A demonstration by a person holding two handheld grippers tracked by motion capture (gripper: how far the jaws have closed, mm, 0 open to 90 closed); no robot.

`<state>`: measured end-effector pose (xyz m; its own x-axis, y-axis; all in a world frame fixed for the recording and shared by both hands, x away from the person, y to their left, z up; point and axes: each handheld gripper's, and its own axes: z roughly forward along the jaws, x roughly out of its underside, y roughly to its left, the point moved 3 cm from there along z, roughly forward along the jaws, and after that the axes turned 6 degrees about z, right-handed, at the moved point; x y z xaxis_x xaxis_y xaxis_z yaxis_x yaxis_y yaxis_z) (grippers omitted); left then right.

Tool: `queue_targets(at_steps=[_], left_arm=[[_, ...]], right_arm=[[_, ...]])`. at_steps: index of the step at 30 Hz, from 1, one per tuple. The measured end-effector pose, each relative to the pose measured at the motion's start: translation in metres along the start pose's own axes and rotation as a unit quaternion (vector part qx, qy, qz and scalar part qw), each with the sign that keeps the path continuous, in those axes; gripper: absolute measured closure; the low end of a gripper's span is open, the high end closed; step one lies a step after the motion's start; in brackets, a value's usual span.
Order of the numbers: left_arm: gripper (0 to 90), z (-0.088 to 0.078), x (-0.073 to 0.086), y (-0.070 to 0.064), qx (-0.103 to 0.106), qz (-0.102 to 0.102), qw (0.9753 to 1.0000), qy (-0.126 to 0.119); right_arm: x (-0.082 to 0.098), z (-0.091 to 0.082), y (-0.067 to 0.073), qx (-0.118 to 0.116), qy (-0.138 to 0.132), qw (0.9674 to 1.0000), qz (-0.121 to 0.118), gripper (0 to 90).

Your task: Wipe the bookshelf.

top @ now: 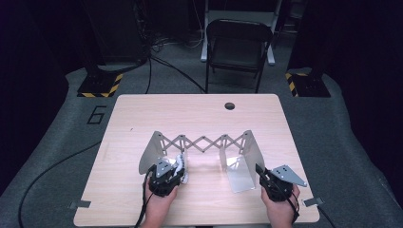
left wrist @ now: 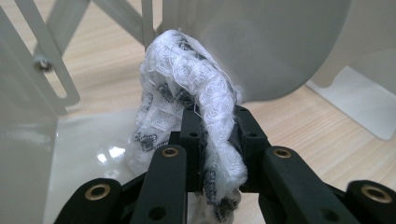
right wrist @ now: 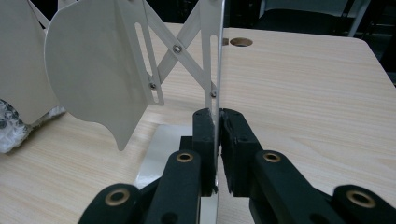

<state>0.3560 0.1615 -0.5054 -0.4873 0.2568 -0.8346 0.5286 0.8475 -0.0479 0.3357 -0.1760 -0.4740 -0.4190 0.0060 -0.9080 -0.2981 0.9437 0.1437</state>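
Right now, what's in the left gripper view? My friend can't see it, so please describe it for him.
The left gripper pinches a white fluffy cloth with dark specks between its black jaws. Around it stand the pale metal plates of an expanding rack on a wooden table.

Looking like lab or recording studio: wooden table (top: 199, 118) standing on grey carpet (top: 332, 137), black curtains (top: 43, 42) hanging around, hazard-striped stand bases (top: 100, 85) flanking, cables (top: 166, 64) trailing across floor, folding chair (top: 237, 45) waiting behind.
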Motion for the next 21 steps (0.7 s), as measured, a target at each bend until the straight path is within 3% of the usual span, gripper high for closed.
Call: queue_targets(at_steps=[1, 3, 7, 13, 16, 21], left_arm=[[77.2, -0.001, -0.002, 0.000, 0.001, -0.007, 1.0000, -0.002], [77.2, -0.007, -0.008, 0.000, 0.004, -0.002, 0.9999, -0.009], [77.2, -0.027, -0.031, -0.003, 0.008, -0.003, 0.9991, -0.041], [77.2, -0.053, -0.058, -0.009, 0.014, 0.010, 0.9968, -0.078], [77.2, -0.055, -0.058, -0.010, 0.014, 0.009, 0.9966, -0.081], [77.2, -0.044, -0.041, -0.011, 0.013, 0.007, 0.9978, -0.065]], right_arm=[[0.000, 0.000, 0.000, 0.000, 0.001, 1.0000, 0.000, 84.4], [0.000, 0.000, 0.000, 0.000, 0.001, 1.0000, 0.000, 84.4], [0.000, 0.000, 0.000, -0.002, 0.001, 1.0000, 0.002, 84.2], [0.000, 0.000, 0.000, -0.003, 0.002, 1.0000, 0.001, 83.9], [0.000, 0.000, 0.000, -0.003, 0.002, 1.0000, 0.001, 83.9], [0.000, 0.000, 0.000, -0.003, 0.001, 1.0000, 0.002, 83.8]])
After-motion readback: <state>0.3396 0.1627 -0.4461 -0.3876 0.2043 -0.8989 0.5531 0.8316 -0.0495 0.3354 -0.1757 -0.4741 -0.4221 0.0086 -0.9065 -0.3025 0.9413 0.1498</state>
